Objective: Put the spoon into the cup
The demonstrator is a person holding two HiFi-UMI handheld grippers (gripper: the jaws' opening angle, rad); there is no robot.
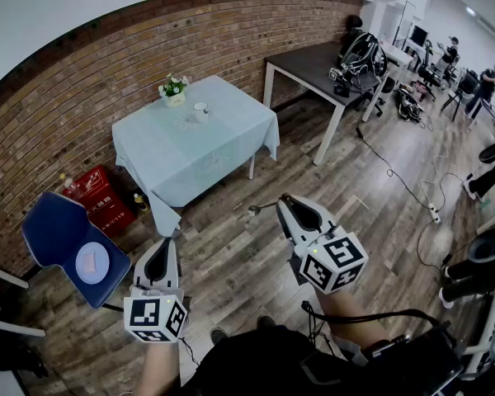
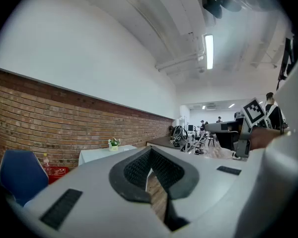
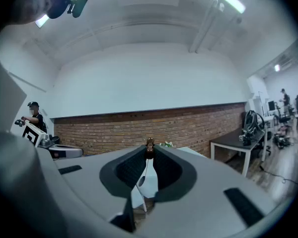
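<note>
A white cup [image 1: 200, 110] stands on the far table [image 1: 223, 151], which has a pale cloth, beside a small pot of flowers [image 1: 174, 91]. I stand well back from it on the wood floor. My right gripper [image 1: 282, 200] is held level and is shut on a thin spoon [image 1: 256, 209]. In the right gripper view the spoon [image 3: 149, 146] is pinched at the tips of the right gripper [image 3: 150, 151], its bowl hanging down between the jaws. My left gripper [image 1: 170, 238] is lower left, shut and empty; the left gripper view shows its jaws [image 2: 150, 151] closed together.
A blue chair [image 1: 62, 233] with a round pale thing on its seat stands at the left, with red crates [image 1: 99, 198] by the brick wall. A dark table [image 1: 313, 64] with gear stands at the back right. Cables [image 1: 412, 192] cross the floor, and people work at the far right.
</note>
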